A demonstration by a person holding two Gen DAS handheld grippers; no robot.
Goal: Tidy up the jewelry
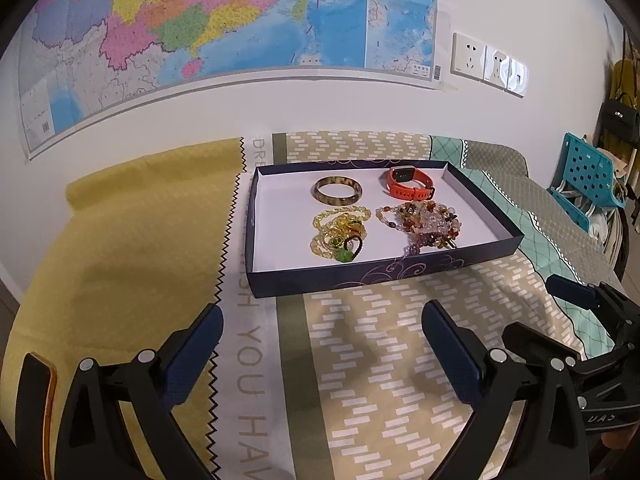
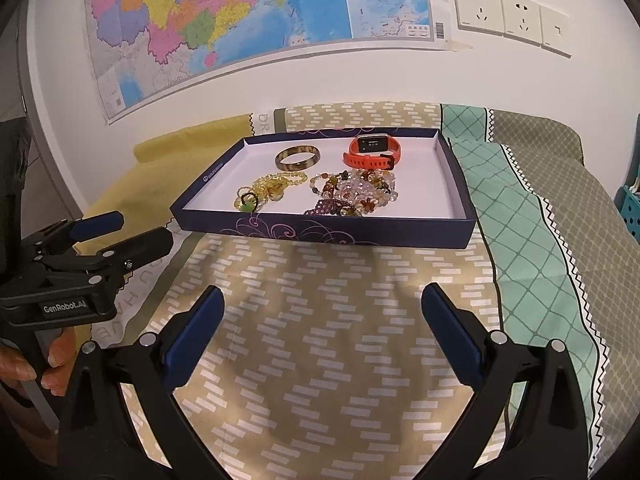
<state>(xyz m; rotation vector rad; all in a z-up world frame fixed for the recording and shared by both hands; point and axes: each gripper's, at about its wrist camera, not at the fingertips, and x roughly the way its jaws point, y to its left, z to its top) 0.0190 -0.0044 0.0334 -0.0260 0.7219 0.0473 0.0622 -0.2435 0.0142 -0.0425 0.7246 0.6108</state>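
A dark blue tray (image 1: pixel 360 278) (image 2: pixel 320 232) with a white floor lies on the patterned cloth ahead of both grippers. Inside it are a brown mottled bangle (image 1: pixel 338 191) (image 2: pixel 298 158), an orange smartwatch (image 1: pixel 410 184) (image 2: pixel 372 152), yellow bead bracelets (image 1: pixel 340 226) (image 2: pixel 276 184) with a green piece (image 1: pixel 346 255) (image 2: pixel 248 205) on them, and a heap of mixed bead bracelets (image 1: pixel 420 216) (image 2: pixel 360 186). My left gripper (image 1: pixel 320 320) (image 2: pixel 142 230) hangs open and empty short of the tray's near wall. My right gripper (image 2: pixel 322 296) (image 1: pixel 532 306) is likewise open and empty, beside it.
Patchwork cloths cover the surface: yellow (image 1: pixel 132 240) at left, tan dashed (image 2: pixel 320 340) in the middle, teal lattice (image 2: pixel 520 232) at right. A wall map (image 1: pixel 200 40) and wall sockets (image 2: pixel 512 16) are behind. A blue perforated basket (image 1: pixel 588 176) stands far right. A hand (image 2: pixel 52 360) holds the left gripper.
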